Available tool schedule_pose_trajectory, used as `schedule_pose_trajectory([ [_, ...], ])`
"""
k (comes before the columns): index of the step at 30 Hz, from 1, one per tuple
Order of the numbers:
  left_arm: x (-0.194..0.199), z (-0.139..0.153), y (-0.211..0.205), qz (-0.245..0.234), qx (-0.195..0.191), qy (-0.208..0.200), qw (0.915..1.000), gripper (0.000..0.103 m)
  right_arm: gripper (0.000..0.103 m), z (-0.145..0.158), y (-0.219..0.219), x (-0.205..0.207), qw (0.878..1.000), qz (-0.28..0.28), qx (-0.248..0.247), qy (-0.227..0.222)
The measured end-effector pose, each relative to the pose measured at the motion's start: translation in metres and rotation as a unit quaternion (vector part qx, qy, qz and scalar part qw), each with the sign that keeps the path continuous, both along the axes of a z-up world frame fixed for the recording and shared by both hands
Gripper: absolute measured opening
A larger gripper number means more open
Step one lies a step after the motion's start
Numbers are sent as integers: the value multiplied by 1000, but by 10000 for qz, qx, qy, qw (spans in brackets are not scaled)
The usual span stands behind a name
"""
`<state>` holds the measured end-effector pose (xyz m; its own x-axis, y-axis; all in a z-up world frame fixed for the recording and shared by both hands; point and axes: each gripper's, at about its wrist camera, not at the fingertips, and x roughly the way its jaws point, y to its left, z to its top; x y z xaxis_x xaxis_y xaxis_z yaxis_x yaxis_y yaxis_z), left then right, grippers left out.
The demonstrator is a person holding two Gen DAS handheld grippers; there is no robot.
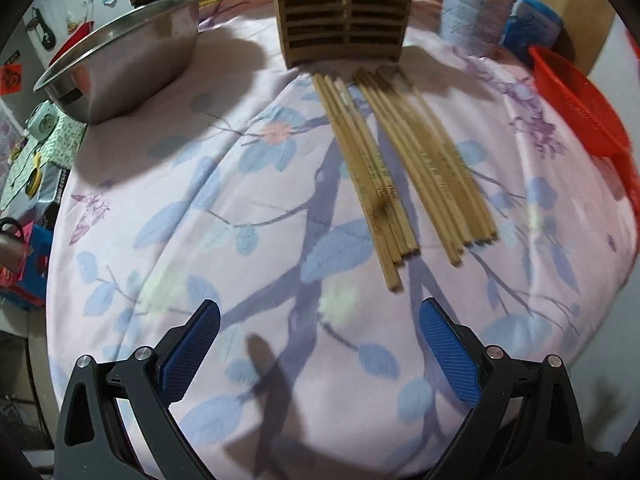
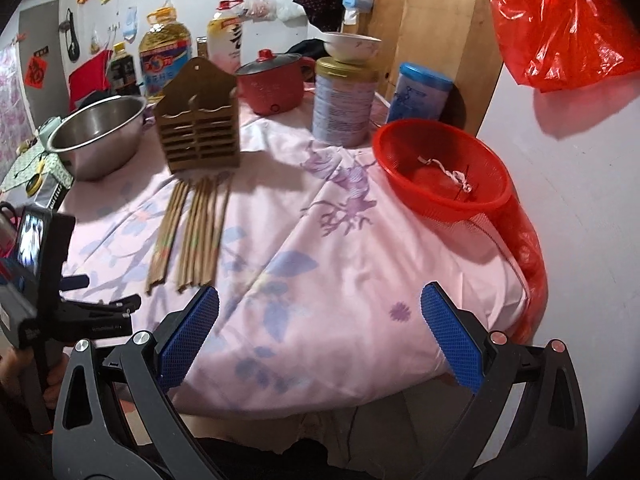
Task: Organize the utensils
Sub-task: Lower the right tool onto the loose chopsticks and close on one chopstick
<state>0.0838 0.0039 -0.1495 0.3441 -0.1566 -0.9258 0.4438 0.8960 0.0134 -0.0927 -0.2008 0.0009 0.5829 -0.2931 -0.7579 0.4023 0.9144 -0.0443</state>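
Several bamboo chopsticks (image 1: pixel 404 168) lie in two loose bundles on the floral pink cloth (image 1: pixel 200 208), their far ends touching a brown slatted chopstick holder (image 1: pixel 344 12) that stands upright. My left gripper (image 1: pixel 320 316) hovers open just short of the chopsticks' near ends, nothing between its blue pads. In the right wrist view the chopsticks (image 2: pixel 192 228) and the holder (image 2: pixel 200 128) sit at the left. My right gripper (image 2: pixel 320 304) is open over the cloth's (image 2: pixel 340 260) near edge, well right of them. The left gripper's body (image 2: pixel 80 312) shows at the left edge.
A steel bowl (image 2: pixel 96 136) stands left of the holder. Behind are a red electric pot (image 2: pixel 274 84), a tin can (image 2: pixel 344 104) topped by a white bowl (image 2: pixel 351 46), a blue canister (image 2: pixel 422 92) and oil bottles (image 2: pixel 164 56). A red mesh basket (image 2: pixel 440 168) sits at the table's right edge.
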Motion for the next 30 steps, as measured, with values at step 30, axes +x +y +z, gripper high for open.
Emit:
schedule_pose_trajectory([
  [30, -7, 38, 88, 2553, 681, 140, 9644, 98, 79, -141, 32, 120, 9447, 3129, 624, 763],
])
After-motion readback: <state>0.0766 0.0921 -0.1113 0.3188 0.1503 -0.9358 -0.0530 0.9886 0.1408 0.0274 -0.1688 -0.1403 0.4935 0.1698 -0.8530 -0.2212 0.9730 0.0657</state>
